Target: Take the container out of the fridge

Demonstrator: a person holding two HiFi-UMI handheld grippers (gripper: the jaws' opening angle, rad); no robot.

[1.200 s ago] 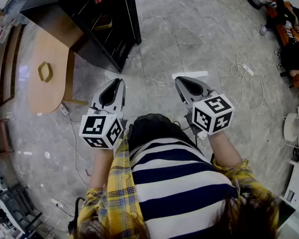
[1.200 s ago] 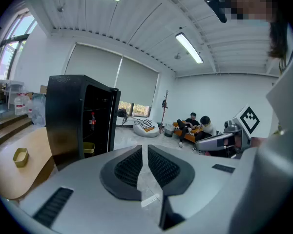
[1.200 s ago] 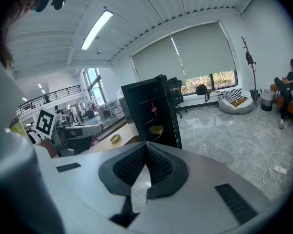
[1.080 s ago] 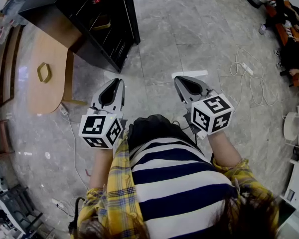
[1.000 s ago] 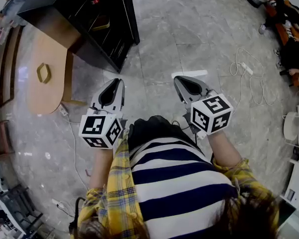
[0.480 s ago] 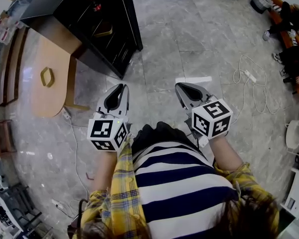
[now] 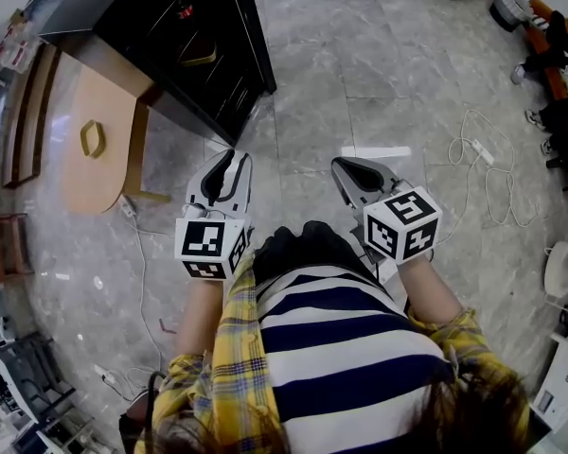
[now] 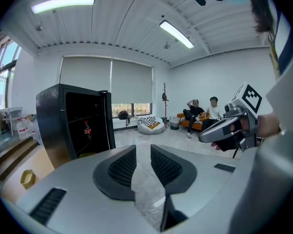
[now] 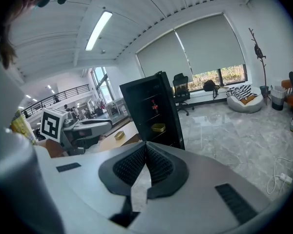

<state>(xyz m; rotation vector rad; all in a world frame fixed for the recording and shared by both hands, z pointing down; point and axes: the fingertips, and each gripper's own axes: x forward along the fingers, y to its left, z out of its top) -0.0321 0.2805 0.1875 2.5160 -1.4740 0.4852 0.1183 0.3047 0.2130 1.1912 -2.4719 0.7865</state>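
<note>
Grey veined stone floor (image 7: 360, 83), a glossy black fridge (image 7: 123, 8), a shallow yellow container (image 7: 197, 58) on a shelf inside it.
From the head view we see the container well apart from both our grippers, and beside the fridge an oval wooden tabletop (image 7: 85, 178) carrying a yellow hexagonal ring (image 7: 93, 138). In the left gripper view our left gripper (image 8: 143, 152) holds its ribbed dark fingers slightly parted, with nothing between them. In the right gripper view our right gripper (image 9: 145, 147) has its ribbed fingers pressed tip to tip, empty; a red-labelled bottle (image 9: 155, 106) stands on the shelf above the container.
</note>
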